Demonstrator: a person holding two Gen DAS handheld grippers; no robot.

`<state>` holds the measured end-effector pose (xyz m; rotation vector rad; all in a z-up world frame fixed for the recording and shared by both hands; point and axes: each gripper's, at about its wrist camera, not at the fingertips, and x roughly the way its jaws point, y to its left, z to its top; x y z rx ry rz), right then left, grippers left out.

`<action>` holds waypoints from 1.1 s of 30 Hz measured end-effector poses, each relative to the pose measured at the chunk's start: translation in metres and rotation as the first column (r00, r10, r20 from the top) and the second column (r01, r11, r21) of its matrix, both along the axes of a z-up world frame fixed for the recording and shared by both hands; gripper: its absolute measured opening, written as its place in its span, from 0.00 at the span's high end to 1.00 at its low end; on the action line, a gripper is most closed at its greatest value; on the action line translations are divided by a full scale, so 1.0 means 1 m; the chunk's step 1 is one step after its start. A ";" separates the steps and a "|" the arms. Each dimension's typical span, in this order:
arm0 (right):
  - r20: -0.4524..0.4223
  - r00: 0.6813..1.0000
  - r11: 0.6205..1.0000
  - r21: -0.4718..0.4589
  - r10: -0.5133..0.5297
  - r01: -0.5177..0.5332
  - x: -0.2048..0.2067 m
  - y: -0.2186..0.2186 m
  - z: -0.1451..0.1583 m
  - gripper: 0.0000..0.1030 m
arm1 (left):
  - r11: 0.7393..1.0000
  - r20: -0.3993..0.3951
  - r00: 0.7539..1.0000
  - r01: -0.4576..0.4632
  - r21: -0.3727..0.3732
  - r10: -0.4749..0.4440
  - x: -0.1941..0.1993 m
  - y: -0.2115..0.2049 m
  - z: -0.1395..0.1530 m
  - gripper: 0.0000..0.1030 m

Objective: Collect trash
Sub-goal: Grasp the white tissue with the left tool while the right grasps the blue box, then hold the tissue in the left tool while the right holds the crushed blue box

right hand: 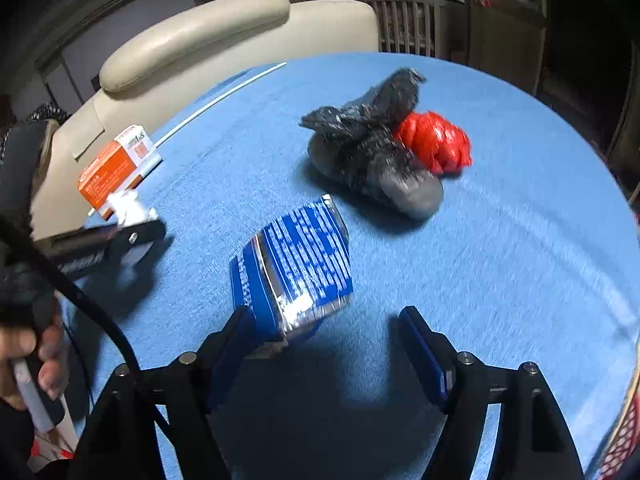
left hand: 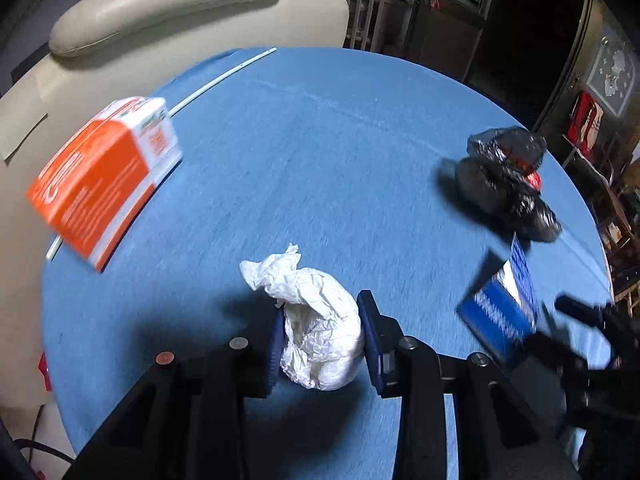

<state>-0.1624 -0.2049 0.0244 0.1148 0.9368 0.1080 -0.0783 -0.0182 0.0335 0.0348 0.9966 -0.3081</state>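
- The left gripper (left hand: 320, 340) is closed on a crumpled white tissue (left hand: 316, 320), one pad on each side. The wad is soft and springy, so it could squeeze out or tear loose if the lift is quick.
- The right gripper (right hand: 328, 344) stands open around nothing — a blue box (right hand: 296, 268) sits just ahead of its left finger (right hand: 236, 336), apparently touching it at a corner. The box looks glossy, with a foil-like end and hard edges; closing off-centre would likely push it aside rather than catch it.
- Further ahead of the right gripper lies a crinkly black plastic bag (right hand: 372, 160) against a shiny red bundle (right hand: 436, 148) — limp, shapeless things that could snag or drag each other.
- An orange-and-white carton (left hand: 104, 176), stiff and rectangular, lies ahead and to the left of the left gripper, by a thin white rod (left hand: 224, 76).
- All of it lies on a blue cloth (left hand: 320, 160), finely textured, on which a smooth box may skid.
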 end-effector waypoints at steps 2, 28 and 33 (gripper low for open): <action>0.020 0.999 0.999 -0.029 0.031 -0.030 0.006 0.007 0.006 0.22 | 1.000 -0.006 1.000 -0.001 -0.009 0.001 -0.002 0.002 -0.001 0.64; 0.023 1.000 0.994 0.112 -0.018 0.015 0.006 -0.002 0.005 0.25 | 1.000 0.025 1.000 0.012 -0.005 -0.012 -0.021 0.004 0.001 0.64; 0.059 0.997 0.984 0.170 -0.055 0.044 -0.015 -0.016 0.018 0.25 | 0.999 0.035 0.999 0.030 0.011 -0.031 -0.029 -0.004 0.004 0.64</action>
